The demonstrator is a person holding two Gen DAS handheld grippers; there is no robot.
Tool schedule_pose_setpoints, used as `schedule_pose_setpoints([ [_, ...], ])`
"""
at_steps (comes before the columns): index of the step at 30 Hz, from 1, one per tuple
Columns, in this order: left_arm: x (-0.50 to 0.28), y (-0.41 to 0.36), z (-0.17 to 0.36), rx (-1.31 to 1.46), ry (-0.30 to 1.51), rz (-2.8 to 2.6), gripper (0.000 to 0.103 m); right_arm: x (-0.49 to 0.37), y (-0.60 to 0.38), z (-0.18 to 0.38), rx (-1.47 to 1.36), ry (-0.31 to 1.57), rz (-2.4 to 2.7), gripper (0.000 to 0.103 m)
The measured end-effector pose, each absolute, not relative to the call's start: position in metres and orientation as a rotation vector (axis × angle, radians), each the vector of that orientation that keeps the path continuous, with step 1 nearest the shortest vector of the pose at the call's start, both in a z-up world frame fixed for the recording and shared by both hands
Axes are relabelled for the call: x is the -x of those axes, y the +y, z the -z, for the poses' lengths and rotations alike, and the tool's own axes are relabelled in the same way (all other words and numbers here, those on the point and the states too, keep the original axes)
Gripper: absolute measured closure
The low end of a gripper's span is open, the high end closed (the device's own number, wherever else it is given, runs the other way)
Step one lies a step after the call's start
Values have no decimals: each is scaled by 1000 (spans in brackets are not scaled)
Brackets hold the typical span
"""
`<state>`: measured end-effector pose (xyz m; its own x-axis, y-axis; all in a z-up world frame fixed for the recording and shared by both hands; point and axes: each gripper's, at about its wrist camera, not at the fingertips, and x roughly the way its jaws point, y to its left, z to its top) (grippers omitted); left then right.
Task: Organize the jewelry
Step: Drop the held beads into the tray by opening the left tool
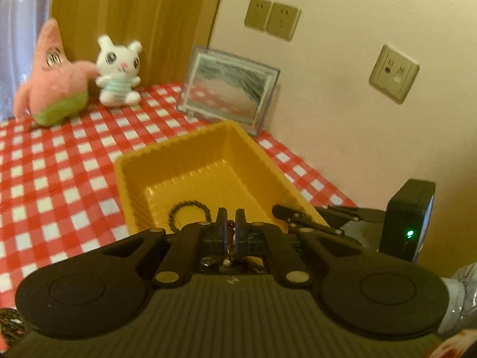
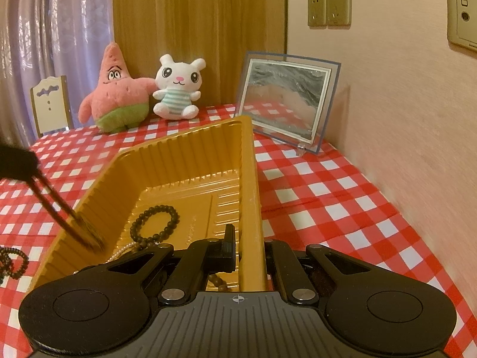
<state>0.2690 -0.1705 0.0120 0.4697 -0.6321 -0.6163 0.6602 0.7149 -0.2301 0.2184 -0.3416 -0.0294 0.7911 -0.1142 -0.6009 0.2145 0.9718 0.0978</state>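
Golden-yellow ribbed plastic forms the rectangular tray that sits on the red-and-white checked table directly ahead of both grippers. The right gripper is clamped on the tray's near right wall, one finger inside and one outside, steadying it. The left gripper is closed on a strand of reddish-brown beads, held above the tray's near end; in the right wrist view a dark strand trails down to the tray's left wall. Already inside, just ahead of the right gripper, lie a dark round-bead bracelet and a pale pearl-like strand. Another dark beaded string lies on the table, left of the tray, so I judge the sorting partly done. No brand or label can be read with confidence; small lettering on the wall socket plate is too tiny.
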Motion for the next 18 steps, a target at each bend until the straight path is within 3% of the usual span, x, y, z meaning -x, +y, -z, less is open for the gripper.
schedule_pose_setpoints([
  [5, -271, -181, 11, -60, 816, 782, 98, -219, -341, 29, -165, 634, 177, 98],
  [7, -270, -179, 15, -60, 841, 764, 85, -219, -342, 29, -165, 634, 178, 98],
  [10, -270, -168, 14, -46, 837, 734, 81, -219, -341, 29, -165, 635, 178, 98],
  [18, -270, -122, 7, -26, 808, 567, 77, -218, -341, 29, -164, 635, 177, 98],
])
